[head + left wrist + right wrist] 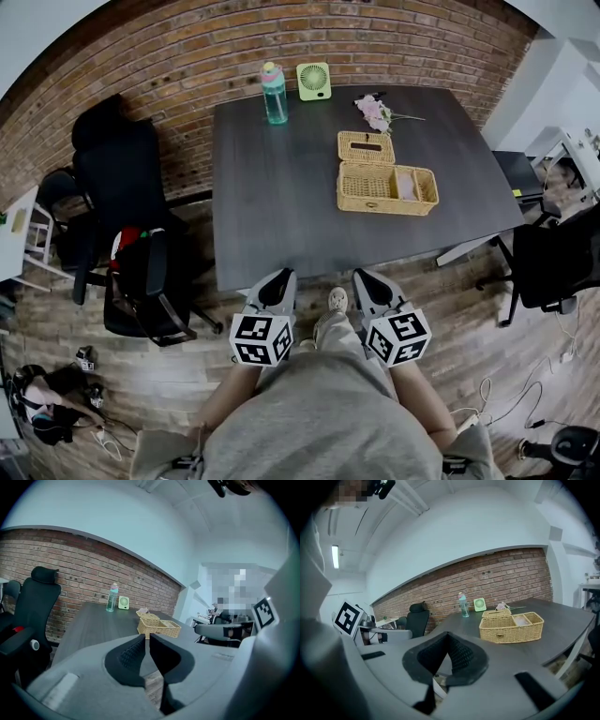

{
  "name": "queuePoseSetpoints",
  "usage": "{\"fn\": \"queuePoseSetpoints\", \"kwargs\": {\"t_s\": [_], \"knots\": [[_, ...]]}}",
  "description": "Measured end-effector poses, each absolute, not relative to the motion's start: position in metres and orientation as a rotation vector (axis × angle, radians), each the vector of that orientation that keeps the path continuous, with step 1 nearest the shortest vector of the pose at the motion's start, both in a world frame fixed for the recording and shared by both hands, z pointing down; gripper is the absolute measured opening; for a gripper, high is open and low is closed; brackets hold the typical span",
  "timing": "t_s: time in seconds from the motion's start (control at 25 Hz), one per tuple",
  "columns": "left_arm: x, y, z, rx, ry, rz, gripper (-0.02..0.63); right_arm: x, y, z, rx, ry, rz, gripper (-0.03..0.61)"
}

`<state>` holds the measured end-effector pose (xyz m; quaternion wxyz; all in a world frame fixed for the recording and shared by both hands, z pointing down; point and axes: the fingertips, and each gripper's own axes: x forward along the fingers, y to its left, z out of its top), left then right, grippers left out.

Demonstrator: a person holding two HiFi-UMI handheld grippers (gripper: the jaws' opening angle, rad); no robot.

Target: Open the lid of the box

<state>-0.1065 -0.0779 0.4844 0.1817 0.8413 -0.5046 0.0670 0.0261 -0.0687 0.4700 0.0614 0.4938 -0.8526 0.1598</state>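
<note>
A woven wicker box (386, 187) stands on the right half of the dark table (281, 216), its top uncovered and its compartments showing. Its wicker lid (366, 146) lies flat just behind it. Both gripper views show the box (158, 627) (511, 626) far ahead of the jaws. My left gripper (278, 281) (146, 637) hangs at the table's near edge, its jaws drawn together to a thin slit with nothing in them. Beside it, my right gripper (364, 279) (448, 635) is shut and empty, equally far from the box.
A teal bottle (274, 94), a green fan (314, 81) and pink flowers (377, 112) stand along the table's far edge by the brick wall. Black office chairs (122, 187) crowd the left side; another chair (553, 262) is at the right. Bags lie on the floor at left.
</note>
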Motion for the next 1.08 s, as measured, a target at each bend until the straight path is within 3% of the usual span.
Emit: {"fn": "queuePoseSetpoints", "kwargs": {"t_s": [1.08], "knots": [[-0.1087, -0.0815, 0.4802, 2.361, -1.452, 0.177, 0.023, 0.0296, -0.0715, 0.4656, 1.504, -2.600, 0.459, 0.000]]}}
